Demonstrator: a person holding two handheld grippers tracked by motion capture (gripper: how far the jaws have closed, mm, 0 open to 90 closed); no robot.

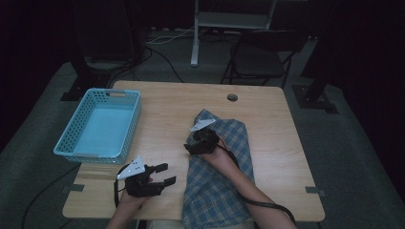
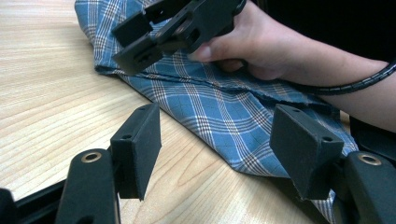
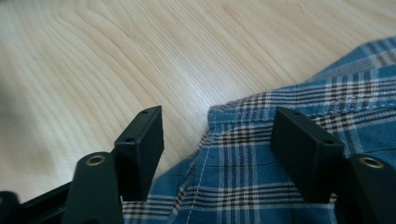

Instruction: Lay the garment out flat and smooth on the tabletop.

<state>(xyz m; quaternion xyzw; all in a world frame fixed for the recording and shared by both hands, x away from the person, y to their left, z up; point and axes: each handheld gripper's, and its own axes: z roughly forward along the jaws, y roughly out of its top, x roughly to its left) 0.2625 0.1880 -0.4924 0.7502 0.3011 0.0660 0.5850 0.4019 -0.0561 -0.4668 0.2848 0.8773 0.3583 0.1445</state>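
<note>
left gripper (image 1: pixel 165 174): hovering near the table's front-left corner, jaws standing partly apart with nothing between them; pads (image 2: pixel 140 149) aiming across bare wood toward the cloth's left hem.
right gripper (image 1: pixel 191 147): leaning onto the left edge of the plaid cloth, jaws partly apart and straddling the hem without pinching yet; one pad over wood, the other pad (image 3: pixel 303 149) over fabric.
plaid cloth (image 1: pixel 224 176): blue checked fabric, lying rumpled on the right-centre of the table, near end spilling over the front edge toward the person.
step in hand: judging it as taking hold of the left hem, likely to spread or fold the cloth.
doing it well: lowering the pad over wood until sliding under the stitched hem (image 3: pixel 219 121), then closing on the hem alone; avoiding bunching up layers; keeping the wrist low so fabric feeds in rather than pushing away.
left side's part: waiting, or moving in to pinch the nearer stretch of the same hem (image 2: pixel 201 126).
edges: front table edge (image 1: pixel 143 217) close to both hands; overhanging cloth possibly sliding off if tugged forward.
open room: wide bare wood between cloth and blue basket (image 1: pixel 71 143); basket standing well apart at the left edge, cable hole (image 1: pixel 232 97) far behind.
</note>
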